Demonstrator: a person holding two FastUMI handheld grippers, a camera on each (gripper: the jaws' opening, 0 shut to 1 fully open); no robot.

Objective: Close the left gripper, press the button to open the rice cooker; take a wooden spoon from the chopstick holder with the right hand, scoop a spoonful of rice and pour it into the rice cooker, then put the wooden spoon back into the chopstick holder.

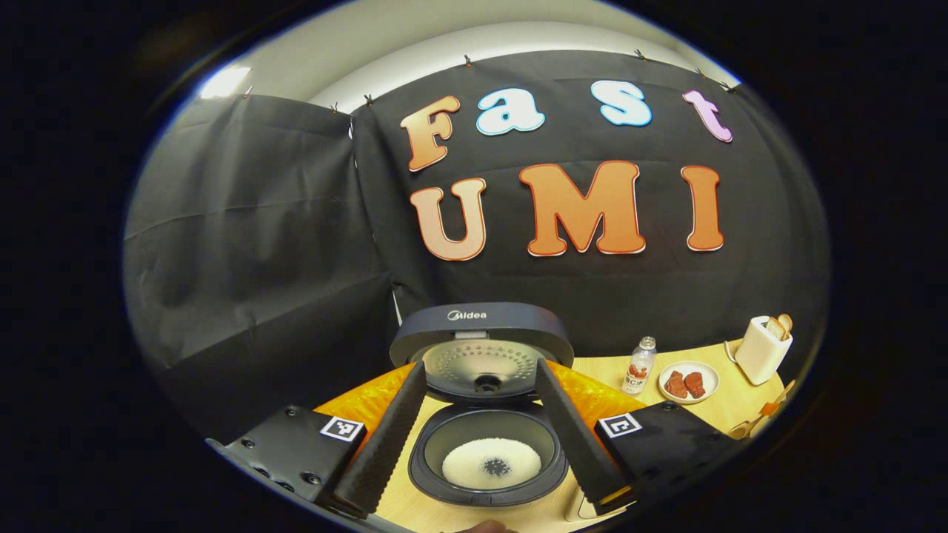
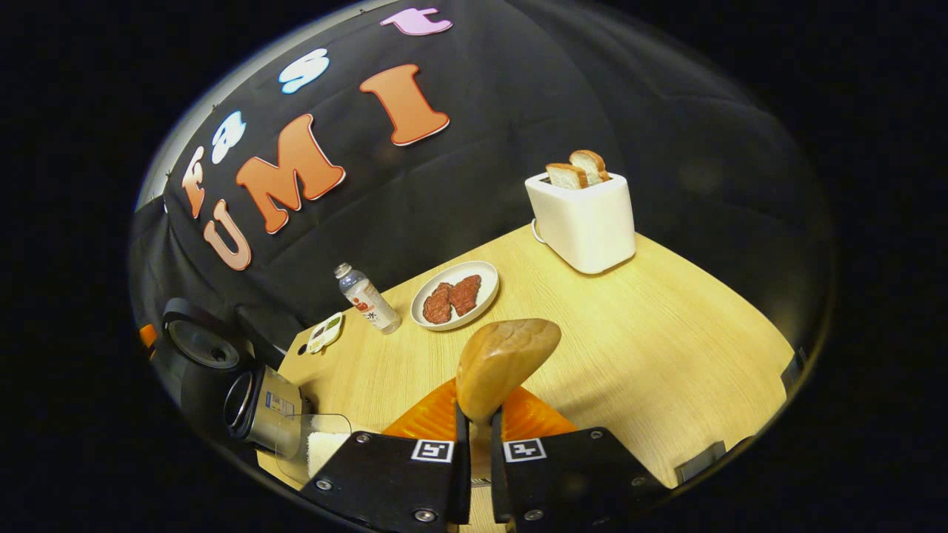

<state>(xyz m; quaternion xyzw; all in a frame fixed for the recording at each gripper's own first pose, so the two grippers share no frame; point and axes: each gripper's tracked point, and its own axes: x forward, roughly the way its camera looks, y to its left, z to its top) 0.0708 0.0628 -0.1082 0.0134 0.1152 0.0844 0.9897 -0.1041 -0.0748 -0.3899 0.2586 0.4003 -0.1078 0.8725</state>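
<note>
The dark rice cooker (image 1: 481,326) stands with its lid up, and white rice lies in the bottom of its inner pot (image 1: 491,465). My left gripper (image 1: 480,370) is open, one finger on each side of the pot, touching nothing. My right gripper (image 2: 478,429) is shut on the handle of the wooden spoon (image 2: 503,361), held over the table. The spoon's bowl points forward and no rice shows on it. In the right gripper view the cooker (image 2: 196,344) is at the far left, with the metal chopstick holder (image 2: 261,403) and a clear container of rice (image 2: 326,444) beside it.
A white toaster (image 2: 585,222) holding two bread slices stands at the back of the wooden table (image 2: 666,333). A plate of red meat (image 2: 455,296), a small bottle (image 2: 366,300) and a small tray (image 2: 326,333) lie between the toaster and the cooker.
</note>
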